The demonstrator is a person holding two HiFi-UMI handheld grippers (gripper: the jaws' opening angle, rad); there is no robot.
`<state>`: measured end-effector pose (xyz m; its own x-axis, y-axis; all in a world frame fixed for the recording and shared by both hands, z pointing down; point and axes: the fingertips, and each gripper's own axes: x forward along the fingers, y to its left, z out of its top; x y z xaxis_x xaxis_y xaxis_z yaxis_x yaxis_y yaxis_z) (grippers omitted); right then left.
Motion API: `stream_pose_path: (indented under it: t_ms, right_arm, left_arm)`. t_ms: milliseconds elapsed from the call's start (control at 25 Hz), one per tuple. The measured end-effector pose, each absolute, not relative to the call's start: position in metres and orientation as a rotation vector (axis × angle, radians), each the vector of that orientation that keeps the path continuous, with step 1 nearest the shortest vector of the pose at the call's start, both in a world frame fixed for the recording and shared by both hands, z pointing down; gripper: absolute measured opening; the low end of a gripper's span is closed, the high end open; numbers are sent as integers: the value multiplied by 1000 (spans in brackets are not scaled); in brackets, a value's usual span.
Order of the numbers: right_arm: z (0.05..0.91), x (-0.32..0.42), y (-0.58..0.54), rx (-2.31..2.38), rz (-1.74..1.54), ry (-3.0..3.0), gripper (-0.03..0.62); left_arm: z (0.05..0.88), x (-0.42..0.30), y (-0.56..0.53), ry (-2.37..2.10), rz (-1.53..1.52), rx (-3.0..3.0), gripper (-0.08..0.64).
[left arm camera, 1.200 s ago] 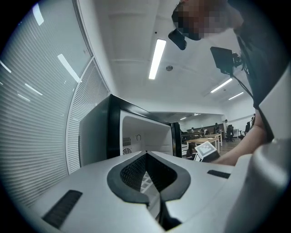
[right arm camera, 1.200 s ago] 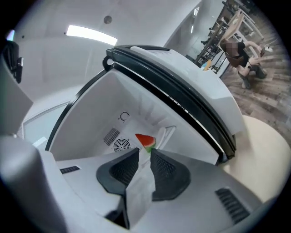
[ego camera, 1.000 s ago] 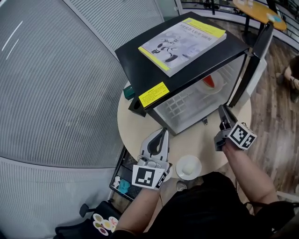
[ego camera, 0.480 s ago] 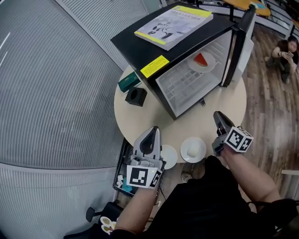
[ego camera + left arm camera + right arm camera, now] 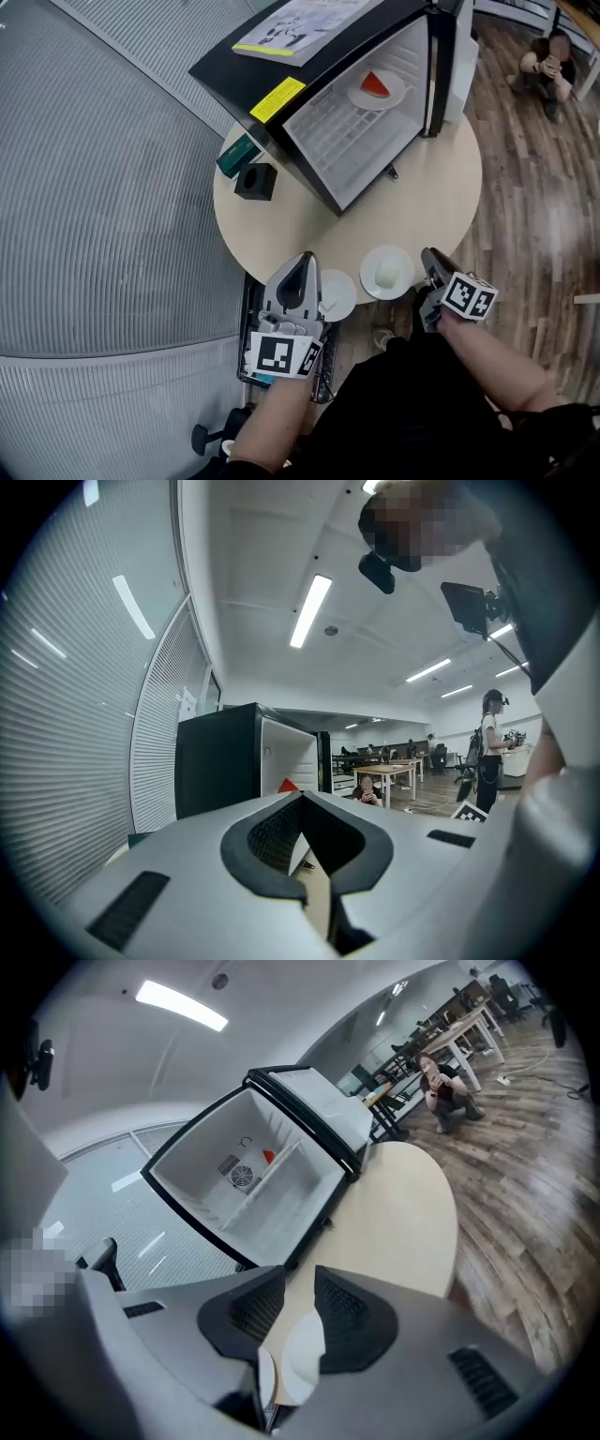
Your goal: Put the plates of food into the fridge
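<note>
The open mini fridge (image 5: 328, 122) stands on the round table (image 5: 441, 202), with a plate bearing a red slice (image 5: 376, 89) inside it. Two white plates sit at the table's near edge. One (image 5: 386, 272) holds a pale lump of food. The other (image 5: 339, 295) is partly hidden by my left gripper (image 5: 303, 262), which is shut and empty above it. My right gripper (image 5: 431, 264) hovers just right of the first plate, jaws a little apart, nothing between them. In the right gripper view, the right gripper (image 5: 291, 1288) frames that plate (image 5: 302, 1358) through its gap.
A green box (image 5: 234, 157) and a black cube (image 5: 255, 181) sit left of the fridge. A booklet (image 5: 300, 19) lies on its top, and the door (image 5: 448, 52) stands open at the right. A person (image 5: 548, 56) crouches on the wood floor beyond.
Both grippers drew back from the fridge to the table's near edge. The right one sank beside the plate with the pale food. The head view tilted, so the fridge sits higher in frame.
</note>
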<state>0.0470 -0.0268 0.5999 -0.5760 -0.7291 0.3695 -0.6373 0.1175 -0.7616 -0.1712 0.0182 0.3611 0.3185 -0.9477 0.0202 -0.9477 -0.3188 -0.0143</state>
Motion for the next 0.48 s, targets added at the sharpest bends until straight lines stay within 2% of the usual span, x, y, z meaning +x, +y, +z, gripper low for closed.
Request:
stream_pose_path:
  t_ms: [160, 320, 480]
  right_arm:
    - [643, 41, 7, -1395, -1655, 2223, 120]
    - [688, 36, 34, -1395, -1847, 2141, 206]
    - [723, 28, 49, -1378, -1975, 2034, 226]
  left_arm:
    - [369, -167, 20, -1812, 63, 2567, 2]
    - [379, -166, 23, -1806, 103, 2564, 2]
    - [389, -171, 30, -1813, 163, 2548, 2]
